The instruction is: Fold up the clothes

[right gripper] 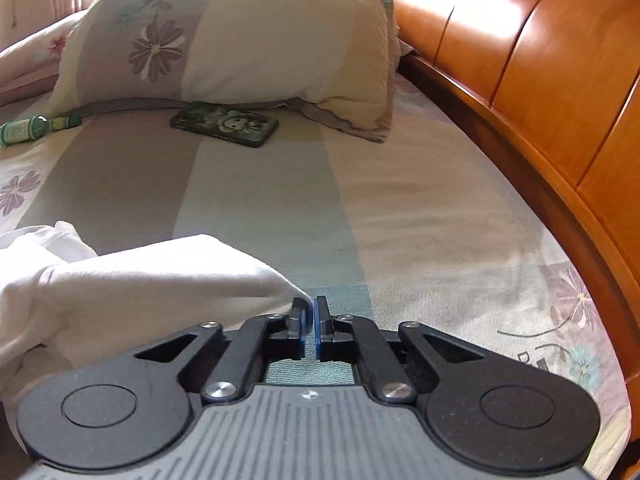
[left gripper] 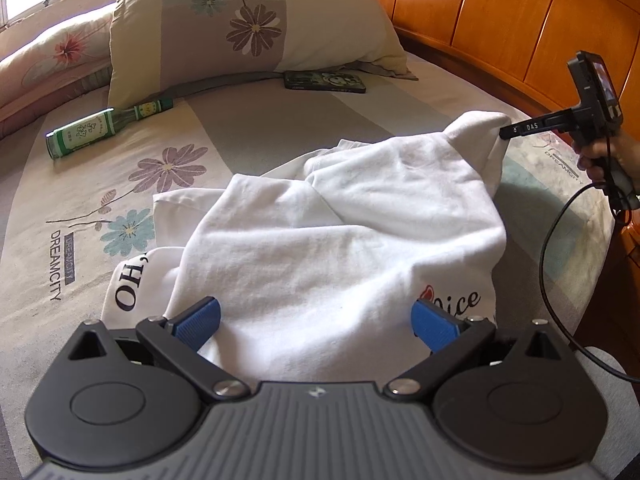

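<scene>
1. Early fold step, by the look of it: a white T-shirt lying crumpled on the bed, one corner lifted and drawn out toward the wooden headboard.
2. Right hand-held gripper clenched on that raised corner of the T-shirt; in the left wrist view the cloth peaks up to its black tip, in the right wrist view the fabric runs in from the left to the nearly closed blue pads.
3. Left hand-held gripper released, jaws spread wide, hovering over the near hem of the T-shirt; cloth lying between the pads but not pinched, as far as can be told.
4. Printed lettering visible at the near edge, on both sides of the left hand-held gripper, so front of the T-shirt partly turned up and bunched.
5. Next move, as a judgement: close the left hand-held gripper on the near hem, then pull both ends apart to flatten the T-shirt before folding.
6. Well clear of the T-shirt near the pillow: a green bottle and a phone.
</scene>
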Demonstrator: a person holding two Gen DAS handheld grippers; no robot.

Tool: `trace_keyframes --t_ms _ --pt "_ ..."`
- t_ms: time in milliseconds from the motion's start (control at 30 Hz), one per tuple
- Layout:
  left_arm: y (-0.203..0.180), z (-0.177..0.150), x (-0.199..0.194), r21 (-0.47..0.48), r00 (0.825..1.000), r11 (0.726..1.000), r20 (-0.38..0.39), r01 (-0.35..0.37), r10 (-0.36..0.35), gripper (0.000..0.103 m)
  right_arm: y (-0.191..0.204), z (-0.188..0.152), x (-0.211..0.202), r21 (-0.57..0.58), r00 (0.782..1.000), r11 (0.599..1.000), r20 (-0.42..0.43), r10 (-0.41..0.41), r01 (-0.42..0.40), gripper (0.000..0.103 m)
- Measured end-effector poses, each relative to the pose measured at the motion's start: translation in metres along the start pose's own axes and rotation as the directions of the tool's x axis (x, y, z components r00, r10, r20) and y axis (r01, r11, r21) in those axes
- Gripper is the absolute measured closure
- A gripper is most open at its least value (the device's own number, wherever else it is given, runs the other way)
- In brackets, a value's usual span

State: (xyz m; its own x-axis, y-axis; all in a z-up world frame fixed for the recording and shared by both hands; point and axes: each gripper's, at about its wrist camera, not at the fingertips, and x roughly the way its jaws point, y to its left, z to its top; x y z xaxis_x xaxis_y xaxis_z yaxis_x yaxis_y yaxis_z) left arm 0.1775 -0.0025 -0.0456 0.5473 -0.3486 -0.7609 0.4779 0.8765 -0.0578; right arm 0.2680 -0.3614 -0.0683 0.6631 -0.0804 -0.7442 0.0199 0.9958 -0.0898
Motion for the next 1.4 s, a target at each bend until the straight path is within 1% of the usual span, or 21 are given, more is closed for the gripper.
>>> trace_keyframes --t_ms 33,100,133,167,200,233,267,367,400,500,600,733,800,833,867,933,1000,1067,1133,1267,1400 --pt "-0.001 0.000 0.000 0.001 1.000 1.000 0.001 0.004 -0.004 0.002 0.000 -0.002 -0.001 0.019 1.000 1.000 -0.007 0.019 -0.019 0.090" --pt "-0.003 0.000 -0.001 0.008 1.000 1.000 0.002 0.009 -0.009 0.002 0.006 -0.010 -0.010 0.026 0.998 0.998 0.003 0.063 -0.063 0.086" --pt "-0.005 0.000 -0.001 0.013 1.000 1.000 0.003 0.008 -0.008 0.002 0.010 -0.014 -0.016 0.026 0.997 0.997 0.004 0.077 -0.077 0.075" --pt "-0.006 0.000 -0.001 0.019 1.000 1.000 0.004 0.008 -0.008 0.002 0.014 -0.019 -0.022 0.034 0.996 0.996 0.010 0.084 -0.085 0.060" --pt "-0.007 0.000 -0.002 0.024 1.000 1.000 0.005 0.008 -0.008 0.002 0.018 -0.024 -0.029 0.042 0.996 0.995 0.016 0.091 -0.092 0.052" --pt "-0.009 0.001 -0.002 0.031 1.000 1.000 0.009 0.006 -0.006 0.002 0.021 -0.030 -0.035 0.063 0.993 0.991 0.008 0.117 -0.118 0.038" --pt "-0.011 0.001 -0.003 0.037 1.000 0.999 0.014 0.007 -0.007 0.002 0.024 -0.035 -0.040 0.085 0.989 0.986 0.000 0.145 -0.144 0.028" --pt "-0.016 0.003 -0.004 0.044 0.999 0.999 0.022 0.023 -0.024 0.002 0.038 -0.048 -0.041 0.162 0.960 0.952 -0.064 0.272 -0.259 0.026" --pt "-0.017 0.003 -0.004 0.045 0.999 0.999 0.023 0.028 -0.029 0.002 0.043 -0.050 -0.039 0.187 0.951 0.942 -0.084 0.298 -0.279 0.025" --pt "-0.022 0.001 -0.003 0.046 0.999 0.998 0.025 0.042 -0.043 0.002 0.063 -0.053 -0.026 0.270 0.931 0.917 -0.135 0.338 -0.293 0.022" --pt "-0.024 -0.001 -0.004 0.039 0.998 0.998 0.026 0.049 -0.050 0.002 0.079 -0.054 -0.010 0.327 0.927 0.904 -0.159 0.340 -0.276 0.021" --pt "-0.022 -0.005 -0.005 0.032 0.999 0.998 0.017 0.046 -0.047 0.002 0.099 -0.054 -0.007 0.251 0.953 0.945 -0.166 0.255 -0.209 0.018" --pt "-0.020 -0.006 -0.006 0.033 0.999 0.999 0.015 0.038 -0.038 0.002 0.102 -0.054 -0.010 0.157 0.975 0.982 -0.176 0.136 -0.109 0.018" --pt "-0.018 -0.007 -0.006 0.031 0.999 0.999 0.014 0.034 -0.034 0.002 0.101 -0.055 -0.012 0.113 0.981 0.992 -0.178 0.073 -0.054 0.016" --pt "-0.017 -0.008 -0.006 0.028 0.999 0.999 0.014 0.032 -0.033 0.002 0.100 -0.056 -0.013 0.069 0.984 0.998 -0.177 0.010 0.002 0.011" --pt "-0.014 -0.010 -0.006 0.023 0.999 0.999 0.014 0.030 -0.030 0.002 0.086 -0.059 -0.013 0.042 0.981 0.996 -0.182 -0.071 0.080 0.011" --pt "-0.011 -0.011 -0.006 0.017 0.999 0.999 0.014 0.029 -0.029 0.002 0.067 -0.062 -0.014 0.034 0.975 0.991 -0.182 -0.125 0.133 0.011" --pt "-0.010 -0.011 -0.006 0.014 0.999 0.999 0.016 0.028 -0.028 0.002 0.050 -0.062 -0.018 0.027 0.963 0.976 -0.171 -0.206 0.214 0.011" --pt "-0.010 -0.011 -0.006 0.015 0.999 0.999 0.019 0.028 -0.028 0.002 0.033 -0.059 -0.021 0.004 0.944 0.955 -0.151 -0.292 0.296 0.011" --pt "-0.011 -0.010 -0.007 0.020 0.999 0.999 0.023 0.029 -0.029 0.002 -0.014 -0.050 -0.027 -0.011 0.892 0.898 -0.107 -0.438 0.440 0.011" --pt "-0.011 -0.011 -0.007 0.023 1.000 1.000 0.022 0.018 -0.018 0.002 -0.058 -0.033 -0.039 0.054 0.853 0.852 -0.076 -0.516 0.520 0.011"
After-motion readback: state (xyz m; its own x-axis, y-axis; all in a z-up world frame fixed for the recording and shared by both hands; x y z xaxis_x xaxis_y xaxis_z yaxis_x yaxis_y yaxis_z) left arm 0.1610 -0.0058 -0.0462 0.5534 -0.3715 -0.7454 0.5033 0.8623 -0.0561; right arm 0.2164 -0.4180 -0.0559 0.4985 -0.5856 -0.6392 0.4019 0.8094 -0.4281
